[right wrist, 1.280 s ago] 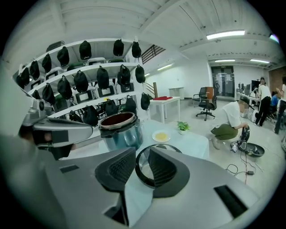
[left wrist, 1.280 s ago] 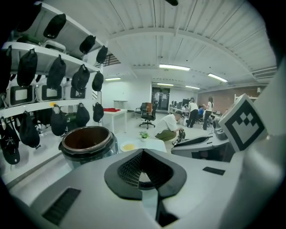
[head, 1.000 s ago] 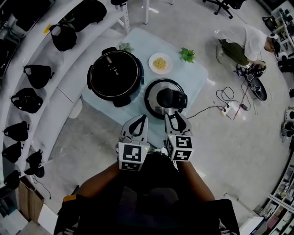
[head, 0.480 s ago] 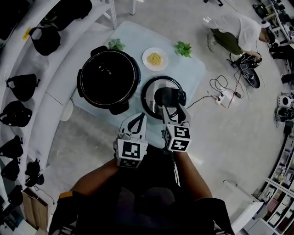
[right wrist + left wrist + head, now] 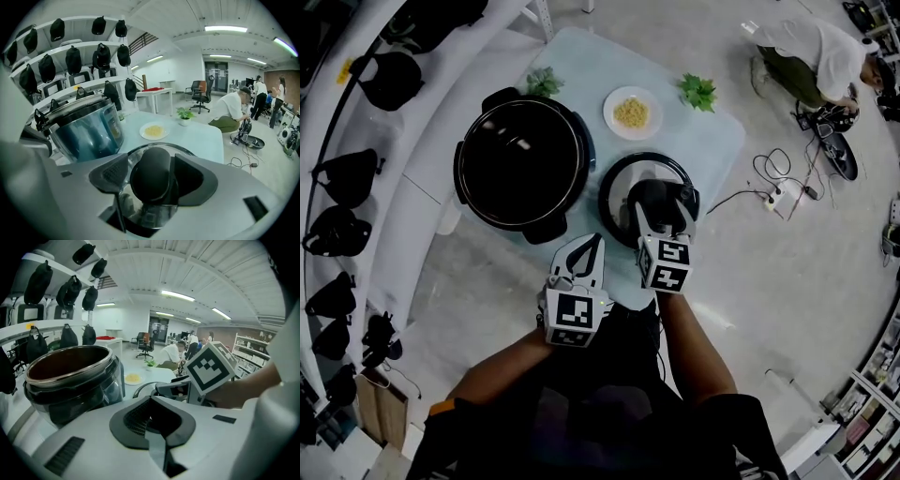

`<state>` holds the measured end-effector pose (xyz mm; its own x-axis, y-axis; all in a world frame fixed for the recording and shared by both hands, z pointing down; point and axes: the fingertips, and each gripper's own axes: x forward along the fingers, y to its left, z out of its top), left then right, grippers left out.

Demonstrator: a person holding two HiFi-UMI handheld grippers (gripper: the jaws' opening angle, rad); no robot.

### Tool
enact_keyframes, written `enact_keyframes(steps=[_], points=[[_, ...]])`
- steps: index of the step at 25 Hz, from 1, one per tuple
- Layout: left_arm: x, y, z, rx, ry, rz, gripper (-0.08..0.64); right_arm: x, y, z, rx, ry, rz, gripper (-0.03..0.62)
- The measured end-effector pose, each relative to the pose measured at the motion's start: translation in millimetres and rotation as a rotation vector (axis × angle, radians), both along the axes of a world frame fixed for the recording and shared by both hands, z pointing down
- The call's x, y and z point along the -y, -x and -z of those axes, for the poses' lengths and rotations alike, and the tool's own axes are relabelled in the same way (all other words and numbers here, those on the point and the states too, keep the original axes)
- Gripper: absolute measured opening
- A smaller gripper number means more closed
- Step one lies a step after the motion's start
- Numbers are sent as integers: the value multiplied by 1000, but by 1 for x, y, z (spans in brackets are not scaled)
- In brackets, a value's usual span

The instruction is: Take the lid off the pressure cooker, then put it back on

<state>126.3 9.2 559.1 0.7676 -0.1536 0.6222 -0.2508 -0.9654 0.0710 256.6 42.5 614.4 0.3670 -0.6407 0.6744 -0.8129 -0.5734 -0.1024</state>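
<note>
The black pressure cooker pot (image 5: 523,161) stands open on the pale table's left half. Its round lid (image 5: 617,187) lies flat on the table to the right, with the black handle (image 5: 653,200) on top. My right gripper (image 5: 662,221) has come down over that handle. Its jaws are opening, and in the right gripper view the handle (image 5: 150,180) sits between the two pads without a clear squeeze. My left gripper (image 5: 592,246) hovers near the table's front edge between pot and lid, shut on nothing. The left gripper view shows the pot (image 5: 70,376) close at left.
A white plate of yellow food (image 5: 632,112) and two small green plants (image 5: 700,92) (image 5: 543,82) sit at the table's far side. Curved white shelves with black bags (image 5: 389,75) run along the left. A person (image 5: 806,52) crouches beyond cables (image 5: 778,192) on the floor.
Both grippers have dropped toward the table. The right one went forward from short of the lid to over its handle, and its jaws have spread.
</note>
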Motion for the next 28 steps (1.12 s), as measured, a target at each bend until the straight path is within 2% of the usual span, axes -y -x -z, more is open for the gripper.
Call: enact_keyframes(steps=[14, 24, 28], points=[[5, -2, -37, 71, 31, 11, 6, 15, -9, -48, 13, 65, -11, 321], [6, -1, -38, 71, 27, 35, 6, 15, -11, -49, -35, 47, -58, 322], [3, -1, -31, 62, 21, 35, 6, 12, -12, -49, -9, 53, -82, 316]])
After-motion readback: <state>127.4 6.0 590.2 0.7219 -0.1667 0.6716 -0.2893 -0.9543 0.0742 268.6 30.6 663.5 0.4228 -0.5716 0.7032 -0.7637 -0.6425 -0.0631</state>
